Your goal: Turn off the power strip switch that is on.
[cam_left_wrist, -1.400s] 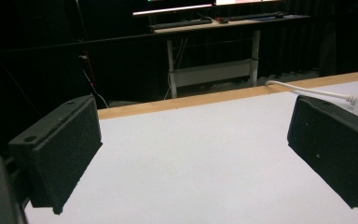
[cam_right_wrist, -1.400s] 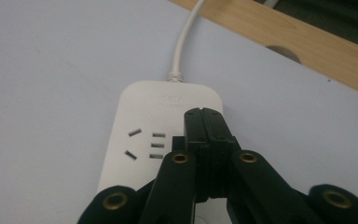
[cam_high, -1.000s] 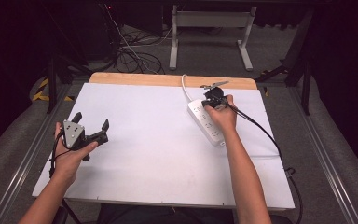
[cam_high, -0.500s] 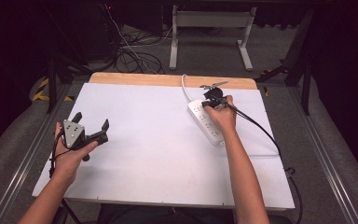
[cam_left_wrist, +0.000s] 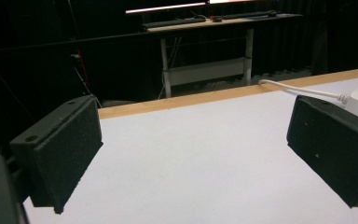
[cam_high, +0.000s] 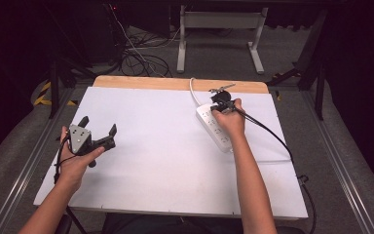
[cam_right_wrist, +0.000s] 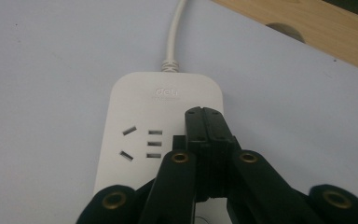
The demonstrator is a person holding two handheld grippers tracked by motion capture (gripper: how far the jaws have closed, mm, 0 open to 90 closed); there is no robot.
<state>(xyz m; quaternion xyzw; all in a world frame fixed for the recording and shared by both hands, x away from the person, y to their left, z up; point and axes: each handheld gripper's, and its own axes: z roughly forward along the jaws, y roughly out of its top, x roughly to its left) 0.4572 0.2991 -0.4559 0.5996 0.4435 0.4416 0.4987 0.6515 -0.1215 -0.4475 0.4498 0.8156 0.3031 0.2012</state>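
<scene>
Sitting off on the left side of the white table [cam_high: 165,161], the left gripper [cam_high: 97,127] is held just above the surface with its jaws spread wide, nothing between them. Way over on the right there's a white power strip [cam_high: 214,127] lying flat near the far wooden edge, its cord [cam_high: 193,90] running off the back. The right gripper [cam_high: 221,101] is pressed down on the strip's top end, jaws clenched tight together, tips right beside the sockets [cam_right_wrist: 144,142]
</scene>
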